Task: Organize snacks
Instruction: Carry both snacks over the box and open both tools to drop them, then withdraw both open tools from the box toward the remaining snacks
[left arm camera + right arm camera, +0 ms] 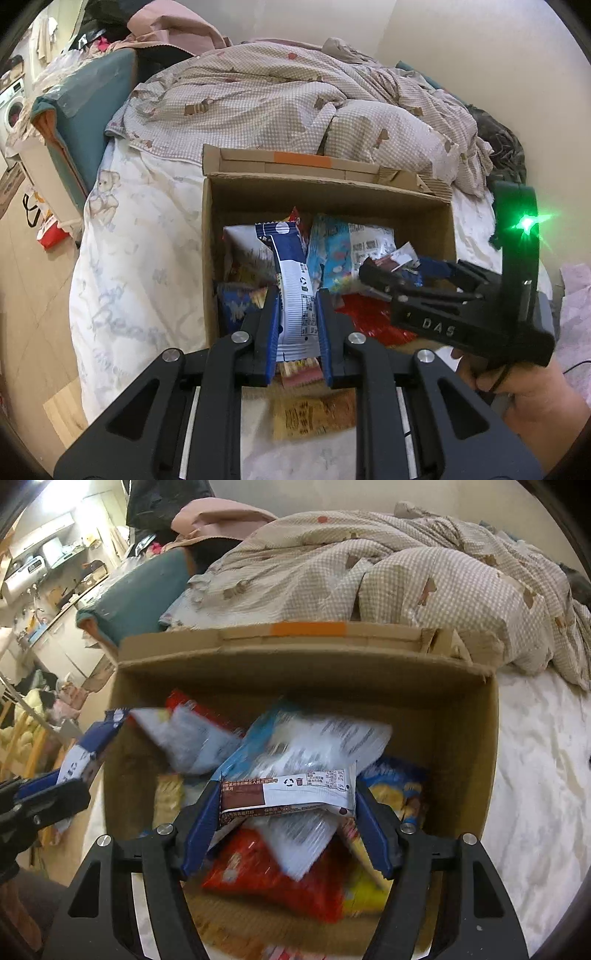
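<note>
The left gripper [297, 295] has its fingers [271, 325] pinching a blue-and-white snack packet [293, 280], which stands lengthwise between them and sticks out past their tips over the near edge of the cardboard box [332, 192]. The right gripper [286, 797] has its fingers [201, 823] clamped on the two ends of a brown-and-white snack bar wrapper [288, 790], held crosswise between them above the box interior. Below and beyond those fingers the box holds a jumble of packets: a red bag [273, 878], a light-blue-and-white bag [303, 746] and a yellow packet [364, 893]. The box sits on a bed [140, 229], with a rumpled checked duvet [280, 92] beyond it. A tan packet [314, 413] lies on the bed beneath the left fingers.
</note>
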### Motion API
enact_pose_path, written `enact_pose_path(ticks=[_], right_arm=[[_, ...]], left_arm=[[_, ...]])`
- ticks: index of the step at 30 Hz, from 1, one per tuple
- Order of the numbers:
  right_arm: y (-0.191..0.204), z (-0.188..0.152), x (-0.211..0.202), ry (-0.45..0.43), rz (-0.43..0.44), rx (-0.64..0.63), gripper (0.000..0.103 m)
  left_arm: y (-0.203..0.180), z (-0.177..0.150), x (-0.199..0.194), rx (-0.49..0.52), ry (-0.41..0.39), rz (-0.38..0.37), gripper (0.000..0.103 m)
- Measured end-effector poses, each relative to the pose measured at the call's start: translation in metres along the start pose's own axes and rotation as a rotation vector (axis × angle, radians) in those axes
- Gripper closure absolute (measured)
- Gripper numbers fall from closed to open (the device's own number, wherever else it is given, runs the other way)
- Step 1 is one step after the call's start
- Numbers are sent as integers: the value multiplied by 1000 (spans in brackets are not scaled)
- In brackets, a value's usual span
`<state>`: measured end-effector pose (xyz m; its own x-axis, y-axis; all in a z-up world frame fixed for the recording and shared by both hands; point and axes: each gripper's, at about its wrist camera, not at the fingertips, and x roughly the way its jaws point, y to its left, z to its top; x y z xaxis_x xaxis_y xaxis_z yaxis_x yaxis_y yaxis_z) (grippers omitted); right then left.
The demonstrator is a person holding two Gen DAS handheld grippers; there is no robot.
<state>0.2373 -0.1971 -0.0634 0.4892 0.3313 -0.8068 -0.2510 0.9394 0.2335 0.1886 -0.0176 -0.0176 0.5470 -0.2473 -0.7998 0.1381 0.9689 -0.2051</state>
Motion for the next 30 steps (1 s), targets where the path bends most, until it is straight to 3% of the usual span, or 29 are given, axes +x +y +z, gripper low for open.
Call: enact_pose_path(ticks=[5,12,13,16,17,19,20,21,30], right_arm=[[-5,4,-13,-45,42,12,31],[-9,23,-14,-78,140,100,28],[-11,25,-11,-67,176,132,25],[-12,27,-6,-52,280,197,0],[-11,27,-7,-45,288,195,0],[-10,28,-8,-34,279,182,0],[-11,27,-9,-36,261,181,0],[-11,26,-10,-39,255,180,0],[-22,15,-39,-100,186,189,0]], left_arm=[[1,-2,14,26,1,26,87],[7,-8,26,-40,52,21,86],[7,-9,26,-48,54,27,86],[9,-9,27,-58,56,44,86],[8,-9,26,-55,51,65,80],[6,-8,22,-45,33,104,50],[5,-8,20,-44,20,108,27],[5,-8,18,-46,5,107,18],[12,-12,6,-72,3,99,18]])
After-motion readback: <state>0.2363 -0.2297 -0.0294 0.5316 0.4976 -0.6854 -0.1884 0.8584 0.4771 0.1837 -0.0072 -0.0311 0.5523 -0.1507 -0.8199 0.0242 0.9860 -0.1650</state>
